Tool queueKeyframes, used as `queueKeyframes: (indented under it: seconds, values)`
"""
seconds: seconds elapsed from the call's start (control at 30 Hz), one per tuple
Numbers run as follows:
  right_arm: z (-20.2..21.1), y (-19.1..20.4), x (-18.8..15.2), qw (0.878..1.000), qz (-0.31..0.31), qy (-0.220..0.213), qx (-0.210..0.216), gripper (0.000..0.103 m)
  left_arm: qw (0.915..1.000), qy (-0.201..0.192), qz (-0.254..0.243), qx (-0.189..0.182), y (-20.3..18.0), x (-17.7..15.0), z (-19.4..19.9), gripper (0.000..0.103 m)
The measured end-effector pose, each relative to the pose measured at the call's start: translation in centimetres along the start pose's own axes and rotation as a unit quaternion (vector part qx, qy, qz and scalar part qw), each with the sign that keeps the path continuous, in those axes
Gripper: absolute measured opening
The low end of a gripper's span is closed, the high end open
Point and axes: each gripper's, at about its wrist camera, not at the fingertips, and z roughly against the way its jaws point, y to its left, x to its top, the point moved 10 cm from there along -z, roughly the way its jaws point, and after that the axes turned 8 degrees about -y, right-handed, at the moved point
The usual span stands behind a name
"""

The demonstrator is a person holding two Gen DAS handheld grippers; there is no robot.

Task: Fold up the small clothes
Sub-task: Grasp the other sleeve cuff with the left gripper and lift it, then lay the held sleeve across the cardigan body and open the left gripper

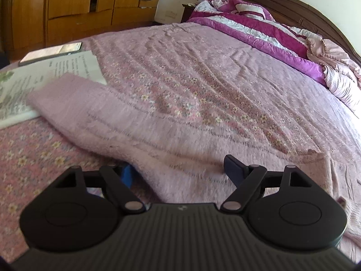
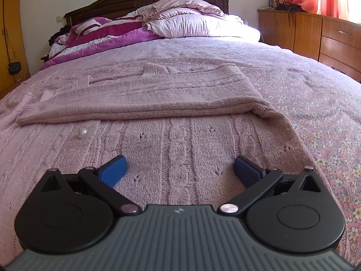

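The pink knit sweater [image 2: 171,135] lies flat on the bed [image 2: 327,103], spread over the flowered bedspread, presumably because a broad soft surface lets the knit be smoothed and creased without sliding off. In the right wrist view 1 layer is already turned over: a folded band of knit crosses the garment from left to right, its rolled edge facing the camera, and a pearl button [image 2: 82,132] shows on the cable-knit panel just below it. The right tool [image 2: 180,171] sits low over that panel with its 2 blue pads spread wide and nothing between them; it looks placed near the hem to take the next edge. The left tool [image 1: 178,171] is also spread wide, but the knit drapes across the gap: the left pad is mostly hidden under the fabric and the right pad rests on top, so it appears to straddle an edge without pinching it. A printed paper sheet [image 1: 74,65] and a phone [image 1: 52,52] lie at the bed's far left, partly under the sweater, likely just parked clear of the fold. Pillows [image 2: 191,24] and a magenta quilt [image 2: 108,36] are heaped at the headboard. Judgement: fold partly done, next grip pending.
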Motion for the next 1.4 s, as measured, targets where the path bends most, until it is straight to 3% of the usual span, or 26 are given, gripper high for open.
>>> queueKeyframes:
  seconds: [0.13,0.2,0.27,0.3,0.37,0.63,0.83,0.93,1.2,1.4]
  values:
    - [0.2,-0.1,-0.1,1.000,-0.006,-0.002,-0.003,0.103,0.9999,-0.010,-0.007,0.002,-0.4,0.3,-1.1,0.080]
    - [0.2,-0.1,-0.1,1.000,-0.003,-0.003,0.000,0.103,0.9998,-0.013,-0.017,-0.001,-0.8,0.5,-1.2,0.073]
    - [0.3,-0.1,-0.1,1.000,0.000,-0.004,0.004,0.103,0.9992,-0.015,-0.036,-0.002,-0.9,0.7,-1.2,0.027]
    - [0.4,-0.1,-0.1,1.000,0.000,-0.004,0.007,0.103,0.9987,-0.017,-0.048,0.006,-0.8,0.8,-1.1,0.014]
    - [0.5,-0.3,0.1,1.000,-0.006,-0.003,0.014,0.103,0.9982,-0.024,-0.054,0.010,-0.6,1.3,-0.8,0.010]
    - [1.5,-0.5,1.2,0.998,-0.034,0.015,0.043,0.103,0.9913,-0.112,-0.069,0.004,-1.4,6.3,4.6,0.007]
    - [2.5,-1.0,1.9,0.998,-0.045,0.010,0.049,0.103,0.9822,-0.167,-0.078,-0.035,-4.3,9.9,9.6,0.007]
    - [3.0,-1.3,2.5,0.998,-0.045,0.004,0.051,0.103,0.9752,-0.194,-0.079,-0.072,-7.0,10.6,11.9,0.007]
    - [4.1,-2.2,3.9,0.997,-0.064,-0.018,0.048,0.103,0.9648,-0.197,-0.075,-0.158,-15.7,9.3,14.7,0.007]
    - [4.7,-2.9,4.3,0.995,-0.079,-0.024,0.054,0.103,0.9584,-0.166,-0.063,-0.224,-22.4,5.5,15.5,0.007]
